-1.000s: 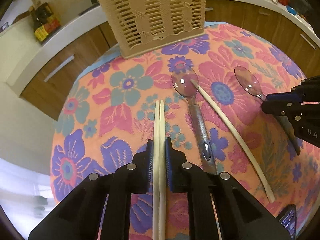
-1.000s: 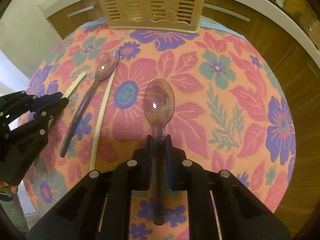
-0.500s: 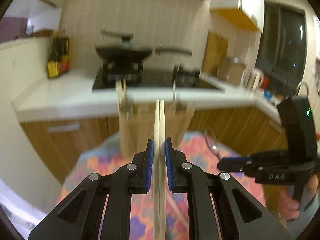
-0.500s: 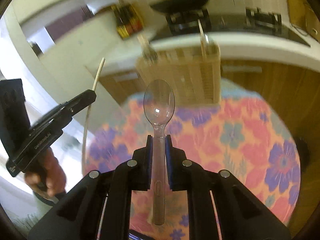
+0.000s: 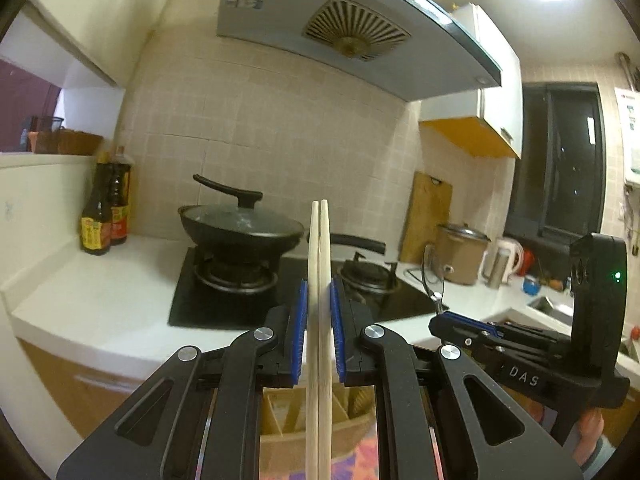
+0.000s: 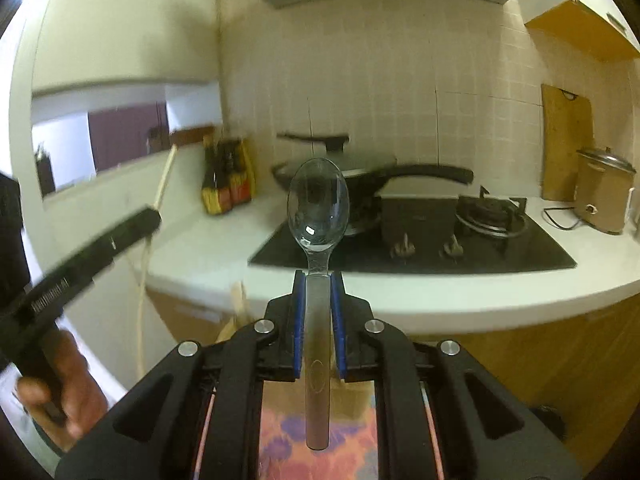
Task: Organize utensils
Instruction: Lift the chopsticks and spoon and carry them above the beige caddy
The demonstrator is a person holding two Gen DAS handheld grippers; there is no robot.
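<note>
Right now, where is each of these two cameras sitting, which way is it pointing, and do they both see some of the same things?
Left wrist view: sits on the left gripper, facing the stove wall; its fingers clamp a pair of chopsticks; the right gripper shows at right.
Right wrist view: sits on the right gripper, facing the same counter; its fingers clamp a clear spoon; the left gripper and hand show blurred at left.
Shared: wok, sauce bottles, cutting board, rice cooker.
</note>
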